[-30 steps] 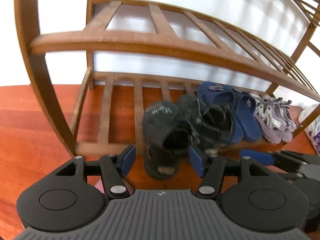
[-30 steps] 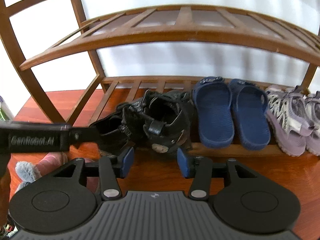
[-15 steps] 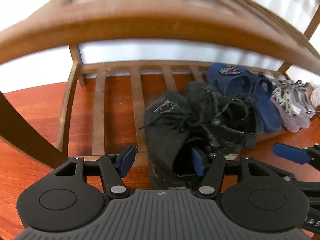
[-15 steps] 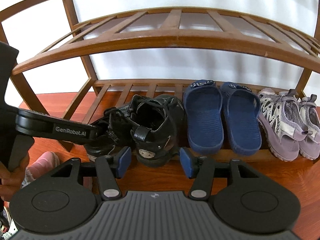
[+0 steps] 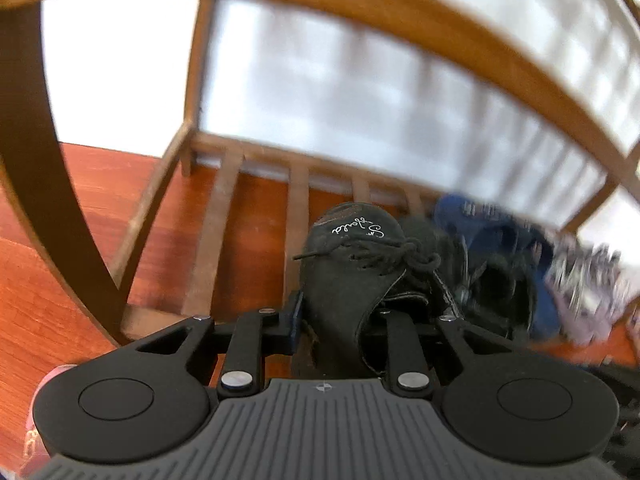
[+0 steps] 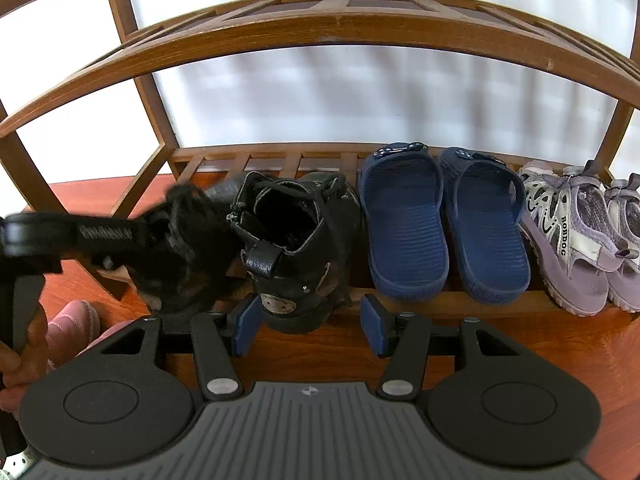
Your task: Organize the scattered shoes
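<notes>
Left gripper (image 5: 340, 316) closing on black shoe (image 5: 352, 264), pads seemingly touching; right gripper (image 6: 308, 330) open, empty

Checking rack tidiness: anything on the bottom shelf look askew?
Yes. The left black boot, between the closing left gripper jaws, sits skewed against the right black boot. The blue slippers and lilac sandals sit paired and straight.

place: home entryway — wooden shoe rack (image 6: 328, 28) | red-brown floor (image 6: 540, 344)
</notes>
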`<state>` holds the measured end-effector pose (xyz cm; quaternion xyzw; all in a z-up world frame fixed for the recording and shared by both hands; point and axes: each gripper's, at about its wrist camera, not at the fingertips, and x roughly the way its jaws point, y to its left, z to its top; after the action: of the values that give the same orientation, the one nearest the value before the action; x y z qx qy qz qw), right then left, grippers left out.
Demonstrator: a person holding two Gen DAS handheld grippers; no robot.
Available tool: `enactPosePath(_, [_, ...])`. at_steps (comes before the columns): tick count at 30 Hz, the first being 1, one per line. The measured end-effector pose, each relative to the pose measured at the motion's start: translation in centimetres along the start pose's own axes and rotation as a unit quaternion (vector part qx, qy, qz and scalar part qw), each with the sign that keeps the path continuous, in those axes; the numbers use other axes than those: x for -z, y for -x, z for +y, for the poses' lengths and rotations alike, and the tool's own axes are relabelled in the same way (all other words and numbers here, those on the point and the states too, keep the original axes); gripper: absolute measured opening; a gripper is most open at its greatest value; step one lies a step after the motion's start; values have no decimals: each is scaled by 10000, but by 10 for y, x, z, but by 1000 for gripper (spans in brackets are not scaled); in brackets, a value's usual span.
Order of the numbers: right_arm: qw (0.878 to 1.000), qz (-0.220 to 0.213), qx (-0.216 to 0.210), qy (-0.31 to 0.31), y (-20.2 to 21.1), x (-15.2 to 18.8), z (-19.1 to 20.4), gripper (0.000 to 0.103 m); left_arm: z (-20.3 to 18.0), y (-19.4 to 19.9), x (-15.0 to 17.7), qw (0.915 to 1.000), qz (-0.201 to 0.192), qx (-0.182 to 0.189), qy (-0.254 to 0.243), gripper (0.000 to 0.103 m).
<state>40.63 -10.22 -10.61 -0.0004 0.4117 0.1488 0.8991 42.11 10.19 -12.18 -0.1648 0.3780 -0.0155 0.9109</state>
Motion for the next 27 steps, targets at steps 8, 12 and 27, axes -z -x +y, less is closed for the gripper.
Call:
enactPosePath(8, [10000,-29,2,92,-6,-2,4,60,-3,-22,-4,9991,222,-175,310,25])
enactPosePath(12, [9999,-36,4,145,-8,-2,3,60,-5,-29,-3,9989,322,-217,250,29])
enactPosePath(27, [9997,-31,12,249,-10,2,8,60,-12,-4,-10,9994,312,43,149,69])
